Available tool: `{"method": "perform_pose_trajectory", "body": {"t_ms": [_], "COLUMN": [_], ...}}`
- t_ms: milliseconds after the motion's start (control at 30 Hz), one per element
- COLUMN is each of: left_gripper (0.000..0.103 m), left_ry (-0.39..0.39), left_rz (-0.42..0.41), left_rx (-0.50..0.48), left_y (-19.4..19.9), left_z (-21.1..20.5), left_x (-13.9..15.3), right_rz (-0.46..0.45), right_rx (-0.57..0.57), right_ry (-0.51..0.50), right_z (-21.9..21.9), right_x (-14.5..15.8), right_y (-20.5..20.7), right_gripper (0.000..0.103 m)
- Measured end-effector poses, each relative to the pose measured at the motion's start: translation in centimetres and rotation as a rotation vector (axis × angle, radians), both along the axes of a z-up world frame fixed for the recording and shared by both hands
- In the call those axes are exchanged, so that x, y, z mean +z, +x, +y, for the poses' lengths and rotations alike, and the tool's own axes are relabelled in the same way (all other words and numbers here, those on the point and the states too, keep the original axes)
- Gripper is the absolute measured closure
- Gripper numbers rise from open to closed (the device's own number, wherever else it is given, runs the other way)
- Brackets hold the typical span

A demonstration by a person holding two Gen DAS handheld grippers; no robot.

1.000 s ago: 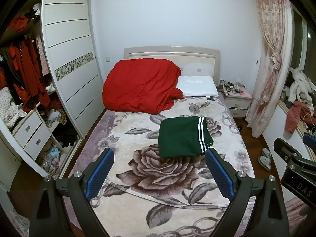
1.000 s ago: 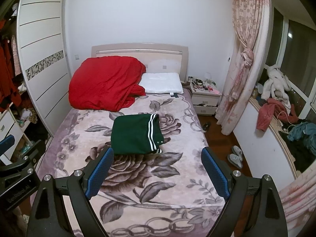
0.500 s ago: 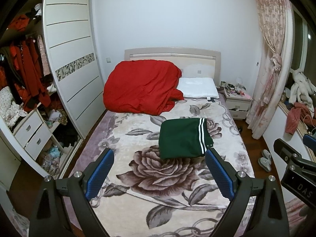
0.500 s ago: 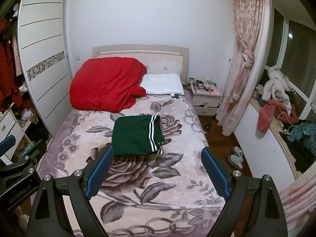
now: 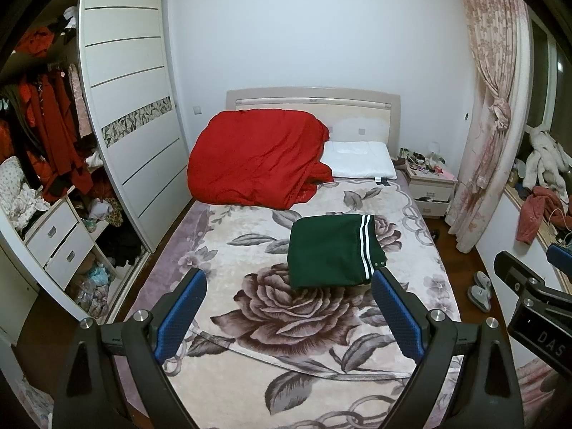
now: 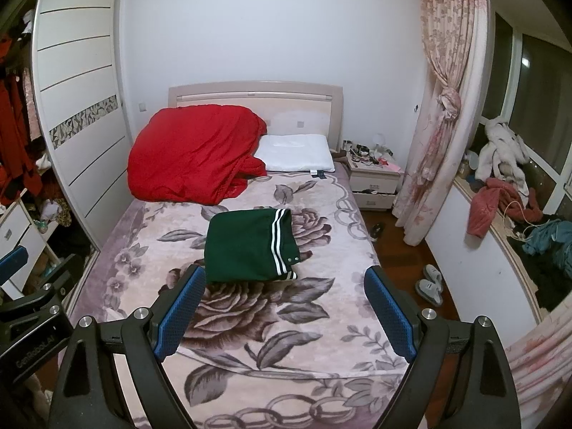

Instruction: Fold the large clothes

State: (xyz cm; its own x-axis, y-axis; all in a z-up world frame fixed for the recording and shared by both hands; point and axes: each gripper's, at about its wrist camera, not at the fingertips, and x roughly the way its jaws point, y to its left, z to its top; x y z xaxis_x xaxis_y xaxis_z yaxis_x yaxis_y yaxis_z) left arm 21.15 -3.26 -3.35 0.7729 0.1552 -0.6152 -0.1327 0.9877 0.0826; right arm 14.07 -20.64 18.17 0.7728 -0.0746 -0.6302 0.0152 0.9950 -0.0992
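- Green garment [image 5: 330, 252], white-striped, lies folded in a flat block mid-bed, below the red quilt [image 5: 255, 157].
- Striped edge runs head-to-foot.
- Left gripper [image 5: 289, 316] and right gripper [image 6: 284, 312]: both spread wide, empty, held well back toward the foot.
- Neither looks clearly nearer.

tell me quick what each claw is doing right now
left claw: open, holding nothing
right claw: open, holding nothing

a bed [image 5: 250, 375] with a flower blanket stands by a white wall [image 5: 304, 35]. a big white closet [image 5: 125, 125] is beside it, pink curtains [image 6: 447, 107] hang by the window [image 6: 536, 82].
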Motion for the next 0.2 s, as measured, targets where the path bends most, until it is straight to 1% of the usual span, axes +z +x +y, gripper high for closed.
{"method": "perform_pose_trajectory", "body": {"t_ms": [200], "left_gripper": [0.009], "left_ry": [-0.013], "left_rz": [-0.014], "left_rx": [0.009], "left_y": [-0.34], "left_z": [0.04], "left_x": [0.43], "right_rz": [-0.001], "right_rx": [-0.002], "right_ry": [0.004], "right_z": [0.38], "right_x": [0.1], "right_y": [-0.04], "right_gripper": [0.011]}}
